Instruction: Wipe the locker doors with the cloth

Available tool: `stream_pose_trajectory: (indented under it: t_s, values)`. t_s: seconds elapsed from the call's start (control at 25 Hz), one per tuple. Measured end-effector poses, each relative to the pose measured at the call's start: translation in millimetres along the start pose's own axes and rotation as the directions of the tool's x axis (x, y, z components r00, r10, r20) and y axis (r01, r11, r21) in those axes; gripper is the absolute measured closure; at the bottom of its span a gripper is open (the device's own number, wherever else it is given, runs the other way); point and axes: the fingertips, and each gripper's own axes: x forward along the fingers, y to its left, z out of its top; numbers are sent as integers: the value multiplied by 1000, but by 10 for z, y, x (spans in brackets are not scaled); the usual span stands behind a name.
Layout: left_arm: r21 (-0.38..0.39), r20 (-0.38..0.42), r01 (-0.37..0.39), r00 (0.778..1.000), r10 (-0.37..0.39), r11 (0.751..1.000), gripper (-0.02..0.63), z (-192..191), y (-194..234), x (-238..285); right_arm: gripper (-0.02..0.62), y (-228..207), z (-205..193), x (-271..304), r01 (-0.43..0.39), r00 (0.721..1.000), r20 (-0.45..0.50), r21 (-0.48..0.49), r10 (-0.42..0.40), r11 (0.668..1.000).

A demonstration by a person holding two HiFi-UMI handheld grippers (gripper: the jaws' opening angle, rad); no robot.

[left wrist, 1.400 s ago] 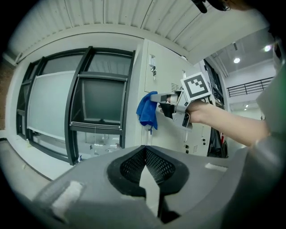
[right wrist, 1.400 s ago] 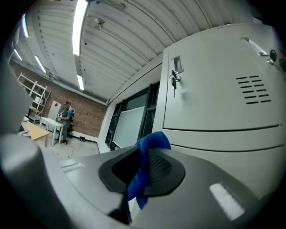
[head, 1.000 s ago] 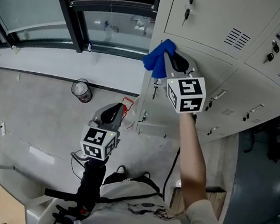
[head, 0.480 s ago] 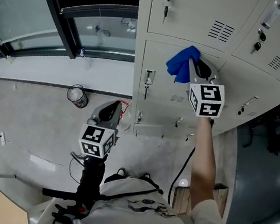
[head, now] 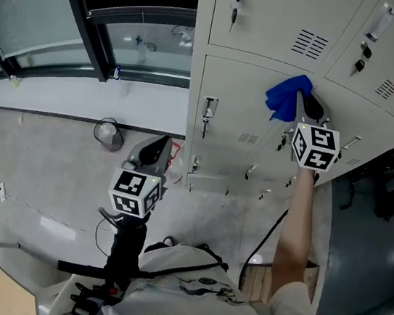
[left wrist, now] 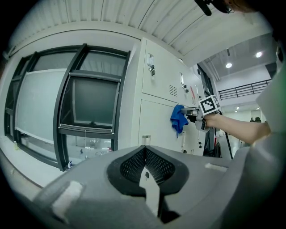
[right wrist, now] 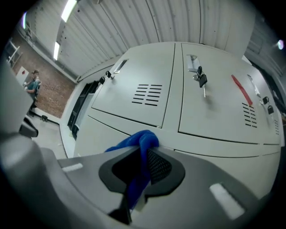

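two grippers: the right gripper (head: 301, 106) pinches the crumpled blue cloth (head: 285, 95) against the pale grey metal locker door (head: 238, 101), while the left gripper (head: 155, 151) hangs low, jaws together, empty. looks mid-wipe to me; next it wants a firm sweep across that panel.

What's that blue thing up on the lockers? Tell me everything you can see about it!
It is a bright blue cloth, soft and crumpled, bunched into folds rather than spread flat. The right hand-held gripper pinches it between its two jaws, and a rounded lump sticks out past the tips. That lump is pressed against a pale grey locker door, near the door's top edge, and a loose part hangs down.
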Motion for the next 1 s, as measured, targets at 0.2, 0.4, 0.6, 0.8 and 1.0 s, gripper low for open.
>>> stream_pose_trajectory:
  t_s: [0.2, 0.4, 0.6, 0.8, 1.0]
  values:
    - [7, 15, 7, 1000, -7, 1000, 606, 76, -23, -3, 558, 553, 225, -73, -135, 987, 93, 65, 128, 989]
    - [9, 16, -5, 1000, 5, 1000, 606, 66, 0, -43, 558, 1486, 249, 39, -307, 947, 131, 114, 292, 945]
    - [15, 20, -35, 999, 35, 999, 606, 81, 73, -159, 557, 2204, -42, 368, -421, 907, 64, 99, 417, 901]
    - [4, 14, -72, 997, 72, 997, 606, 39, 166, -288, 558, 2207, -217, 617, -382, 923, 8, 114, 384, 917]
    - [-4, 13, -104, 994, 104, 995, 606, 32, 266, -350, 558, 1912, -271, 561, -321, 947, -7, 70, 322, 945]
